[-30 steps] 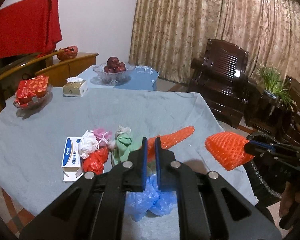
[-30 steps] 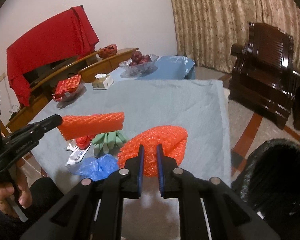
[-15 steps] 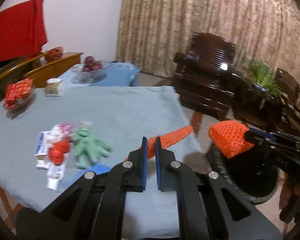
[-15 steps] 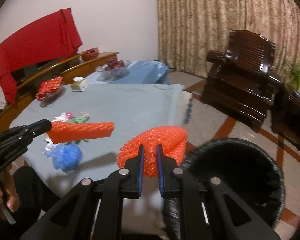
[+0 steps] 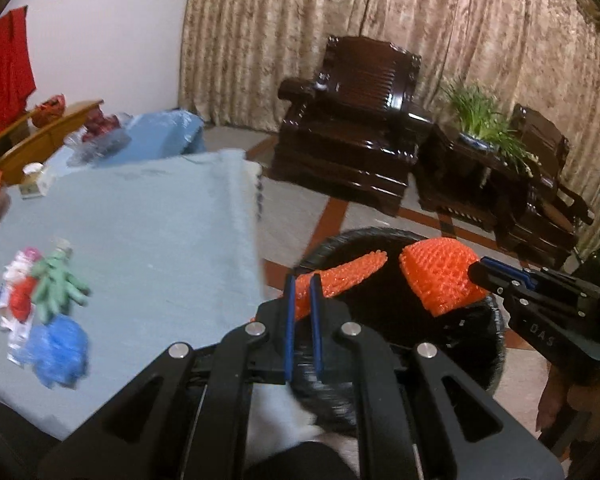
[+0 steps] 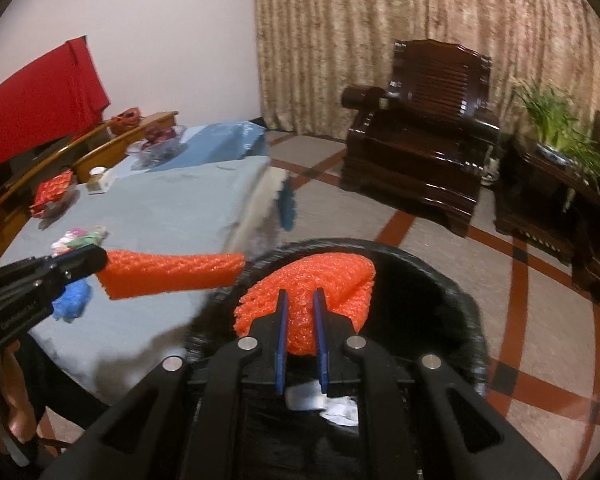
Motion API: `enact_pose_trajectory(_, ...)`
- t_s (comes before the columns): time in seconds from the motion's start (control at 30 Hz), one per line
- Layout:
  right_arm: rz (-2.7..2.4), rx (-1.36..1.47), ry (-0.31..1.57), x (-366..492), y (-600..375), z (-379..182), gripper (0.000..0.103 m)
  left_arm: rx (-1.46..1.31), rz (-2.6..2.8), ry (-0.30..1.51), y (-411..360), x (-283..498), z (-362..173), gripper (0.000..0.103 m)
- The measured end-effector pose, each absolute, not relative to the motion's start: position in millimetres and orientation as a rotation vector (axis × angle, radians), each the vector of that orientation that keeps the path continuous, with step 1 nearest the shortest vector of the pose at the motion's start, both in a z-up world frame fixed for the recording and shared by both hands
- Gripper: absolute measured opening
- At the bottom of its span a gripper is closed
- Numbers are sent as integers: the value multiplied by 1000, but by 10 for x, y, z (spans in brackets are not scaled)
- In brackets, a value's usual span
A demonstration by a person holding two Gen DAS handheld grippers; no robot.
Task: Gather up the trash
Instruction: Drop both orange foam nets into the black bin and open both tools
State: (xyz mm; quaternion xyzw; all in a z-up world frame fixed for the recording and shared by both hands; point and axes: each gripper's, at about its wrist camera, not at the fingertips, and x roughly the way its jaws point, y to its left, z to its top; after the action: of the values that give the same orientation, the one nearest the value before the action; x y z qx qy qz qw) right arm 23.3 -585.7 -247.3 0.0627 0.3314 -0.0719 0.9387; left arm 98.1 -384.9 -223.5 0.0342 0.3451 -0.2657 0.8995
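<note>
My left gripper [image 5: 302, 280] is shut on a long orange foam net sleeve [image 5: 344, 276], held over the rim of a black-lined trash bin [image 5: 488, 332]. My right gripper [image 6: 300, 294] is shut on a bunched orange foam net [image 6: 324, 280], hanging over the open bin [image 6: 428, 280]. In the right wrist view the left gripper [image 6: 100, 258] holds its sleeve [image 6: 172, 276] at the bin's left edge. In the left wrist view the right gripper [image 5: 474, 270] holds its net [image 5: 440, 276]. White scraps [image 6: 332, 406] lie in the bin.
A blue-grey clothed table [image 5: 148, 232] at the left holds a green glove [image 5: 56, 284], a blue bag [image 5: 60, 348], red and white wrappers [image 5: 18, 292]. Dark wooden armchairs [image 5: 352, 120] and a potted plant [image 5: 484, 116] stand before curtains. A red cloth [image 6: 40, 92] hangs at the back left.
Both grippers have swung right from above the table to over the trash bin, each still holding its orange net. The table trash has slid to the left of view.
</note>
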Motion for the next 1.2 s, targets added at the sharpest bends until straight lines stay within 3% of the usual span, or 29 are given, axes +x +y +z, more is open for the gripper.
enact_pose_trajectory(0.13, -177, 164, 694, 166, -6172, -2615, 14, 93, -570, 743, -4165, 924, -2378, 9)
enact_pose_trajectory(0.2, -201, 194, 714, 142, -6331, -2737, 19, 108, -567, 755, -4269, 895, -2460, 16)
enact_pose_trajectory(0.37, -243, 256, 750, 54, -6457, -2930, 22, 134, -575, 748, -4294, 831, -2493, 32)
enact_pose_trajectory(0.53, -234, 252, 746, -30, -6324, -2911, 22, 125, -564, 728, -4157, 870, -2388, 32)
enact_pose_trajectory(0.83, -222, 236, 720, 43, -5975, -2679, 22, 98, -457, 715, -3588, 1029, -2276, 42)
enact_pose_trajectory(1.07, -183, 224, 683, 150, -5435, -2421, 32, 81, -432, 675, -3099, 1096, -2098, 59)
enact_pose_trajectory(1.2, -132, 204, 677, 271, -5089, -2337, 34, 81, -404, 668, -2731, 1175, -2075, 62)
